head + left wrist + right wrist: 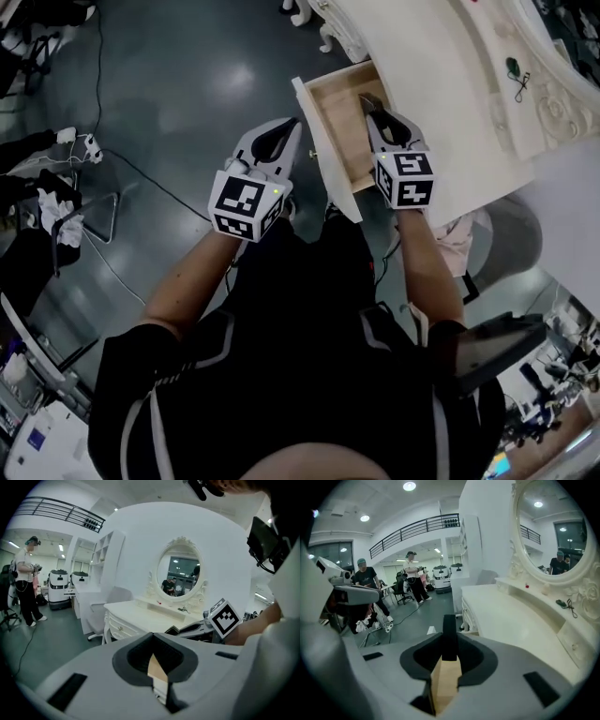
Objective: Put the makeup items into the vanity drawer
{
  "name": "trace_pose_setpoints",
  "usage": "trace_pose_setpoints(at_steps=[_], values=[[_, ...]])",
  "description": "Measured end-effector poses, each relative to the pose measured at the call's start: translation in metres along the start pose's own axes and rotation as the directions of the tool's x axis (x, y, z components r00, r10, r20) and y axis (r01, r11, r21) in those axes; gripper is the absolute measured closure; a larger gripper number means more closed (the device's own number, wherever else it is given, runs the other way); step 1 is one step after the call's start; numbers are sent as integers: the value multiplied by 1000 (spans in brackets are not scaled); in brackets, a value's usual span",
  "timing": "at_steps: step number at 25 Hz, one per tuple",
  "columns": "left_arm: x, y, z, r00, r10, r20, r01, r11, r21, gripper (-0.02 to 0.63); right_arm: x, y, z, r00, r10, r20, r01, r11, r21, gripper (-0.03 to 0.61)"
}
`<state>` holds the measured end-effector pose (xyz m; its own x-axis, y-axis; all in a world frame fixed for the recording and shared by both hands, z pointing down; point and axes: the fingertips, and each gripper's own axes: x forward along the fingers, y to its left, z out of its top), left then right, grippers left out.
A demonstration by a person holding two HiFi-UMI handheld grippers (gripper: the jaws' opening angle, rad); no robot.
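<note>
R claw (pixel 372 111) (pixel 449 641): clamped on dark slim stick (pixel 449 634) (pixel 367 100), which pokes out fwd past the tips; held over open drawer (pixel 339 127) (pixel 445 681).
L claw (pixel 284 142) (pixel 155 660): jaws together, nothing betw them; just left of drawer front, outside it.
drawer: pulled out of table (pixel 422 56) (pixel 140 616) (pixel 511 616), bare wood under R claw.
table: white, ahead of both claws; small bits (pixel 562 604) on its back shelf, well apart from R claw.

In the head view the right gripper (pixel 370 107) covers the right part of the drawer (pixel 337 122). The slim dark item (pixel 449 637) clamped between its fingers (pixel 511 670) is too dim to name. The table (pixel 441 66) is cut off at the frame's upper right. A small dark thing (pixel 517 73) there is too small to tell.
</note>
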<state>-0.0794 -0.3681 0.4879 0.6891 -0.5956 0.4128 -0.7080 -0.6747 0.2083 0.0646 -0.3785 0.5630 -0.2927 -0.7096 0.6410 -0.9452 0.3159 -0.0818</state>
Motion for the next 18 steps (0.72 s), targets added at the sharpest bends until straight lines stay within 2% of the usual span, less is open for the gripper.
trace_pose_setpoints(at_steps=[6, 11, 15, 18], values=[[23, 17, -28, 998, 47, -42, -49, 998, -41, 611, 52, 4, -42, 996, 43, -81, -44, 999, -6, 482], [28, 28, -47, 994, 89, -64, -90, 996, -28, 611, 95, 9, -74, 987, 59, -151, -57, 998, 21, 480], [27, 31, -64, 988, 123, -88, -130, 988, -80, 611, 116, 7, -92, 977, 61, -203, -66, 998, -15, 480], [24, 34, -74, 985, 138, -104, -147, 985, -90, 611, 133, 9, -98, 969, 54, -240, -68, 996, -51, 480]])
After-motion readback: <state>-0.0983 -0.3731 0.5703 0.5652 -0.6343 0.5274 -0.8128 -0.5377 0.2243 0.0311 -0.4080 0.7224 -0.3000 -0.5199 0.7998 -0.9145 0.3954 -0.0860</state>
